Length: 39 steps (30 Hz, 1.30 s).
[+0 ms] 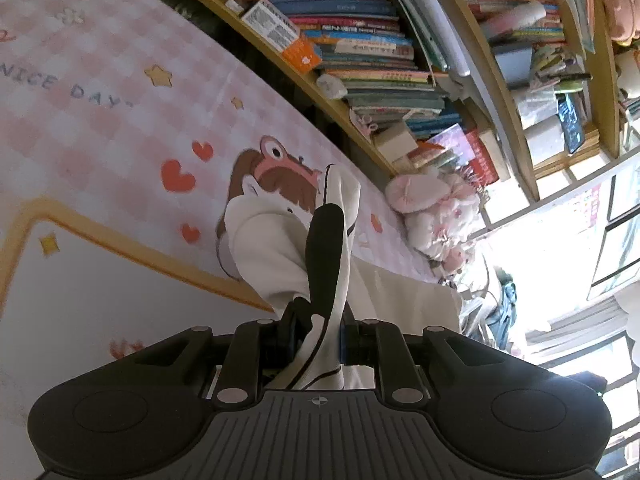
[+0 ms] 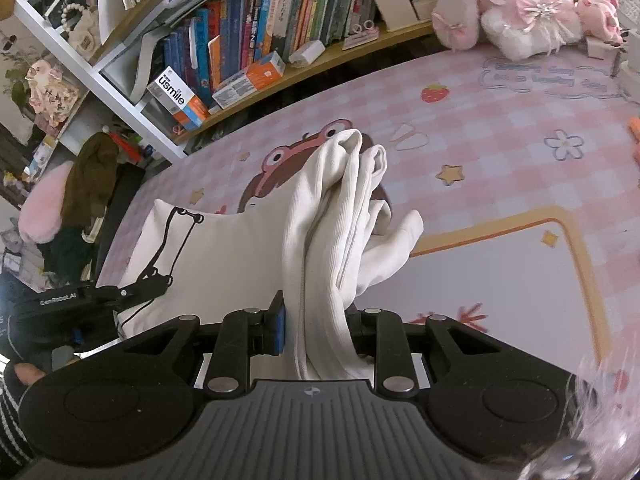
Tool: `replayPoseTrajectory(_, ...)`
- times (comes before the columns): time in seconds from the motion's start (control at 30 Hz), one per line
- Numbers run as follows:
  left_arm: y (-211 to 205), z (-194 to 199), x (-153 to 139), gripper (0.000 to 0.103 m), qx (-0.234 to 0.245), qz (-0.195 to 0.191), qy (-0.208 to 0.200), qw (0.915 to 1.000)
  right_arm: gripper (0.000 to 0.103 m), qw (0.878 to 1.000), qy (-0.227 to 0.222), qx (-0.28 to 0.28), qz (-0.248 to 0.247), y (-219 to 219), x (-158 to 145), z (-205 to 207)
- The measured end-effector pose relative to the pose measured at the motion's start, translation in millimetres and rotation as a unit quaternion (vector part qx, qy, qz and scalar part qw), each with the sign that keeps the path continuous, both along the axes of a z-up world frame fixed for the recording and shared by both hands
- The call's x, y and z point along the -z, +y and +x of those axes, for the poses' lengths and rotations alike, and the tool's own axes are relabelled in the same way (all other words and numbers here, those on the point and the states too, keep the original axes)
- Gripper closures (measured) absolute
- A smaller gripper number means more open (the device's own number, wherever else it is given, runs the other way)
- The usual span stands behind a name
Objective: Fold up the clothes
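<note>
A white garment point(image 1: 264, 248) with a thin black line print hangs bunched over the pink checked mat point(image 1: 100, 80). My left gripper point(image 1: 332, 220) is shut on it; one black finger point(image 1: 325, 256) shows, the other is hidden under cloth. In the right wrist view my right gripper point(image 2: 336, 216) is shut on a thick ribbed bunch of the same garment point(image 2: 224, 248). That bunch wraps and hides both fingers. The garment's flatter part spreads left to where the left gripper point(image 2: 132, 290) pinches its printed edge.
A bookshelf point(image 1: 360, 40) packed with books runs along the mat's far edge. Pink plush toys point(image 2: 520, 12) sit at the mat's end. The mat point(image 2: 500, 128) carries a frog-hat cartoon and a white panel. A hand point(image 2: 24, 376) with a striped sleeve is at lower left.
</note>
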<state>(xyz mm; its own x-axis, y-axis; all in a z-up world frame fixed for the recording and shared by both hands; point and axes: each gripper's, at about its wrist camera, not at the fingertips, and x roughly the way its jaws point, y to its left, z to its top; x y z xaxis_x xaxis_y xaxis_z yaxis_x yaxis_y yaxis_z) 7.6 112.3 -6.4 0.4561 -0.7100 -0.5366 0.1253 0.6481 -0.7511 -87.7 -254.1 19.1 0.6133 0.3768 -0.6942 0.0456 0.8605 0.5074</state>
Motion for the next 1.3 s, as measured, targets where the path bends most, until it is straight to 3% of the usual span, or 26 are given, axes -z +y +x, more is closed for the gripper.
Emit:
replayPoseTrajectory(0.37, 35.8, 25.6, 0.5, 0.086, 0.001, -0.011, 0.002, 0.9999, 0.08, 1.0, -0.004, 0.003, -0.004, 40.9, -2.5, 22.3)
replayPoseTrajectory(0.7, 23.7, 59.3, -1.6, 0.086, -0.01, -0.018, -0.003, 0.9998, 0.08, 1.0, -0.022, -0.01, -0.002, 25.2, -4.6, 60.1)
replayPoseTrajectory(1.3, -11.6, 189.9, 5.5, 0.086, -0.029, -0.039, -0.033, 0.9983, 0.08, 0.997, -0.075, -0.011, -0.008, -12.8, -6.5, 197.1)
